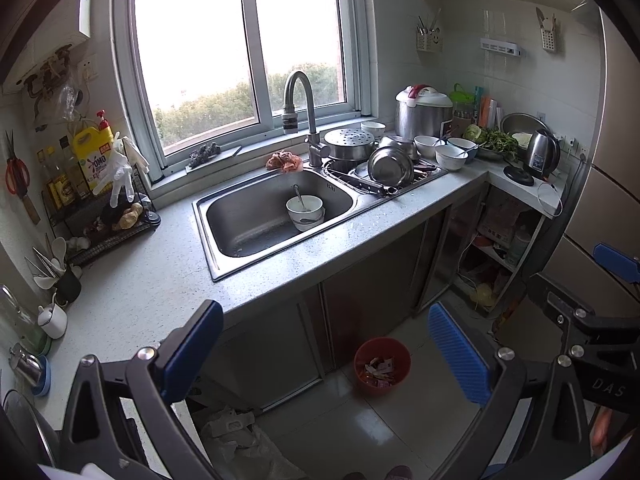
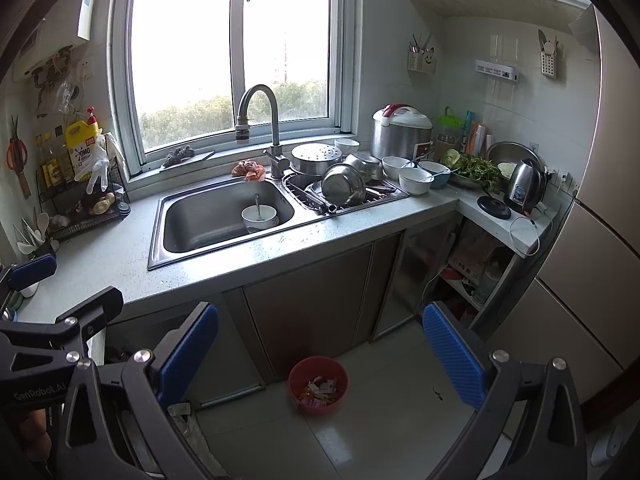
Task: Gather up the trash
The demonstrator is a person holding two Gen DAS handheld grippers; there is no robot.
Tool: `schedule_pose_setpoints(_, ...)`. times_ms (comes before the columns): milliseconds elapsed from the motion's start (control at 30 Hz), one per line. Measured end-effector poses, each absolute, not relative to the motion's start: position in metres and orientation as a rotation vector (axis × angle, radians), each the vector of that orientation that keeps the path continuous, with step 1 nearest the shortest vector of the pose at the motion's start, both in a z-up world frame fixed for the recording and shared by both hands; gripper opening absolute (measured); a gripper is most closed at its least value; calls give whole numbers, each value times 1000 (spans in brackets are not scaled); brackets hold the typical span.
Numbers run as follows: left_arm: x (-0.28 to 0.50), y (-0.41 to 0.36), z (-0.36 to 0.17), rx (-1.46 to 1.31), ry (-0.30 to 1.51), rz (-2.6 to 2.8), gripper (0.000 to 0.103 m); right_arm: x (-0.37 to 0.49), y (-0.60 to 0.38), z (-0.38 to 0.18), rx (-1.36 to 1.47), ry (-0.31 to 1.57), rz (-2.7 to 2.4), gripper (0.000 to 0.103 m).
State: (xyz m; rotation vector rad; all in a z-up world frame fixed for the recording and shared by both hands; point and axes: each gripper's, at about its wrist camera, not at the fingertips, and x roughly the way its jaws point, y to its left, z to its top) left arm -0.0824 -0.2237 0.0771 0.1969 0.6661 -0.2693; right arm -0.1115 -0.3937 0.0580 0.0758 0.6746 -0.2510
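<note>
Two sets of tongs are up in front of you, both raised above the floor and aimed at the kitchen surface. In the left wrist view, your left tongs [image 1: 326, 354] stand wide apart with nothing between the blue pads, and the red bin [image 1: 382, 365] sits on the floor tiles just in front of the cabinet doors, framed between the two fingers. It holds crumpled wrappers and scraps of paper [image 1: 378, 370]. On the surface [image 1: 132, 280] the steel sink [image 1: 276, 216] holds a white bowl [image 1: 305, 211] with a spoon standing in it, and the drying rack beside it is piled with steel pots and bowls. This view alone shows a pale crumpled bag [image 1: 236, 432] on the floor at lower left, and part of your right tongs enters at the right edge. In the right wrist view, your right tongs [image 2: 320, 350] are likewise spread open and empty, with the red bin [image 2: 318, 384] lower and nearer the centre of the gap, its wrappers [image 2: 320, 390] plain to see. The sink [image 2: 224, 220] and its white bowl [image 2: 259, 218] appear again. Here you also see a small dark speck on the tiles [image 2: 437, 392] right of the bin, and your left tongs intrude at the left edge.
</note>
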Motion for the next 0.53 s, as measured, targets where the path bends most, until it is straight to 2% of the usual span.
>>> schedule_pose_setpoints(533,-80,-227,73,205,684,-277,102,-110,-398,56,78,687,-241,102)
